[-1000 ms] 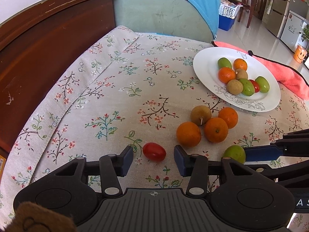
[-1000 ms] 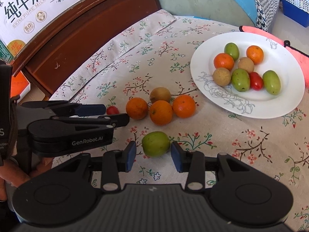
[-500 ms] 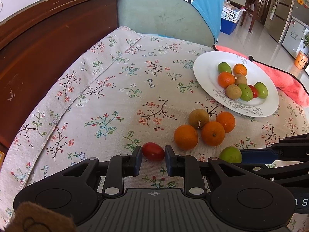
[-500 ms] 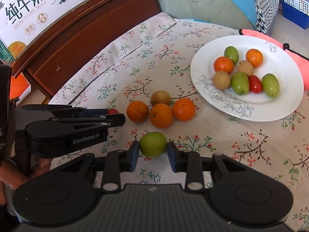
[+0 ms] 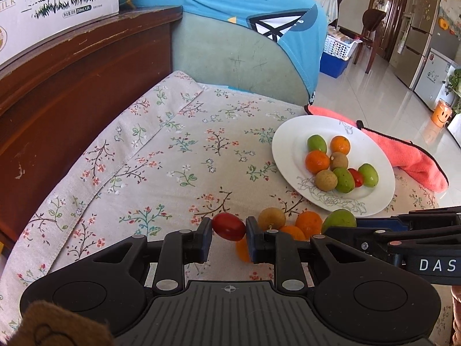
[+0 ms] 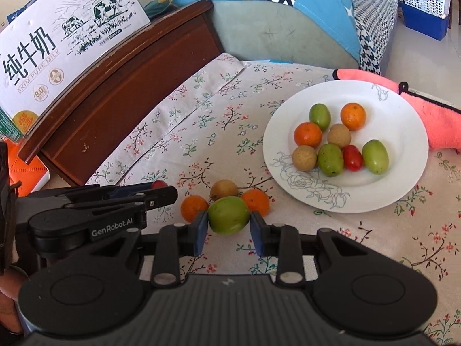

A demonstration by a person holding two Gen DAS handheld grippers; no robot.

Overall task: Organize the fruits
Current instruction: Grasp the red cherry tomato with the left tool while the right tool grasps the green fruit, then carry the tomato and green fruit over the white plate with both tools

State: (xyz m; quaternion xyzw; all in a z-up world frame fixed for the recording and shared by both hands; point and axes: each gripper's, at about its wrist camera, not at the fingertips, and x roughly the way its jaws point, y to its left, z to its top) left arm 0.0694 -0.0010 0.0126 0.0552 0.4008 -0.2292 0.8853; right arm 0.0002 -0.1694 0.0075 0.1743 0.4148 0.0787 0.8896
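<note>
1. Nearest us, our left gripper [image 5: 229, 230] is clamped on a small red cherry tomato [image 5: 229, 226], glossy, oval and thin-skinned, held just above the table [image 5: 173, 155]. We judge the risk here is squeezing: hard pads could split soft skin, or the slick curve could squirt out sideways.
2. Beside it, our right gripper [image 6: 229, 226] is pinched on a green fruit [image 6: 228, 214], smooth, plump and egg-shaped, also lifted clear. Being rounded and gripped at its widest part, it may roll or drop if the gripper tilts.
3. Just beyond, three dimpled oranges [image 6: 193, 208] and one matte brown fruit [image 6: 224, 190] sit clustered on the floral, woven tablecloth. A dropped fruit could knock them rolling.
4. Farther right stands a white glazed plate [image 6: 403, 132], shallow, already carrying eight mixed fruits bunched together. Setting ours down among them may nudge a round one over the low rim.
5. Behind the plate lies a fluffy pink cloth [image 6: 432, 115].
</note>
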